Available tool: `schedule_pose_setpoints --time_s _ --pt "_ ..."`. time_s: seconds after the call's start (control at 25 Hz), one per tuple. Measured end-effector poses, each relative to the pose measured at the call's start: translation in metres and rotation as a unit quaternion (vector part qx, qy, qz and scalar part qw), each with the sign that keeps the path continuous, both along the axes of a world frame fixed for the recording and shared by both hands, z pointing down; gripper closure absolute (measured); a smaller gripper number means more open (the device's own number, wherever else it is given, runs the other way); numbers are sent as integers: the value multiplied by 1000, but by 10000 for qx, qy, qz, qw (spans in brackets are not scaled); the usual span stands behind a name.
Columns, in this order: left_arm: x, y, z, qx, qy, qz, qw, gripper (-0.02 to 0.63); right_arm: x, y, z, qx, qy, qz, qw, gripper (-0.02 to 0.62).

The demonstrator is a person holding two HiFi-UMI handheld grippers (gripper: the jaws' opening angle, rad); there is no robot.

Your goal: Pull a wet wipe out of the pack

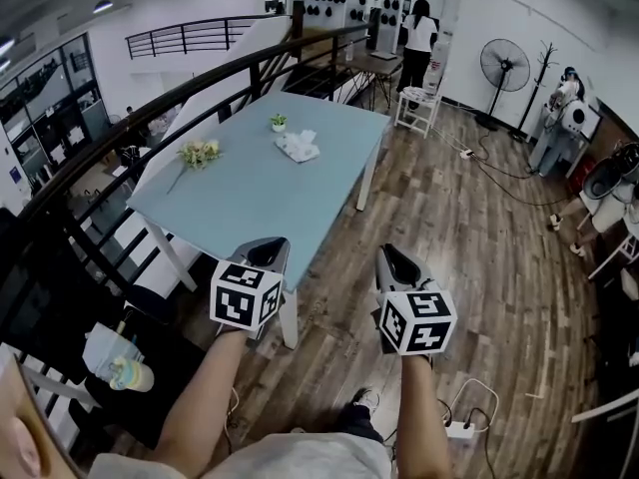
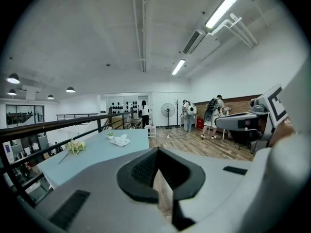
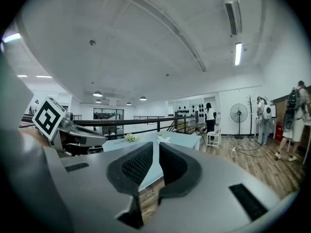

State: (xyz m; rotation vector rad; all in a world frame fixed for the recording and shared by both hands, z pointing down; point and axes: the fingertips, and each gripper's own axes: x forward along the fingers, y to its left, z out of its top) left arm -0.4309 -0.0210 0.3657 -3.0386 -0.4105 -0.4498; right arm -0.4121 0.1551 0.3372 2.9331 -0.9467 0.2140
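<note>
The wet wipe pack (image 1: 298, 146) lies on the far part of a light blue table (image 1: 250, 208), with a crumpled white wipe on top; it also shows small in the left gripper view as the pack (image 2: 120, 141) and in the right gripper view as the pack (image 3: 163, 139). Both grippers are held in the air short of the table's near corner, well away from the pack. My left gripper (image 1: 270, 249) has its jaws together with nothing between them. My right gripper (image 1: 393, 257) is likewise shut and empty, over the wooden floor.
A small potted plant (image 1: 279, 122) and a bunch of flowers (image 1: 200, 153) also sit on the table. A dark railing (image 1: 150, 103) runs along the table's left side. A person (image 1: 416, 38), a white stool (image 1: 417, 108), a standing fan (image 1: 504, 65) and floor cables lie beyond.
</note>
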Motion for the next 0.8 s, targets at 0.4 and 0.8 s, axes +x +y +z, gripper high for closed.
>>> schedule_pose_setpoints --time_s 0.4,0.8 --pt "61 33 3 41 -48 -105 9999 612 67 34 2 47 -16 -141 9999 525" --pt "139 78 1 159 -135 -270 9994 612 153 80 -3 86 -72 -312 9994 463"
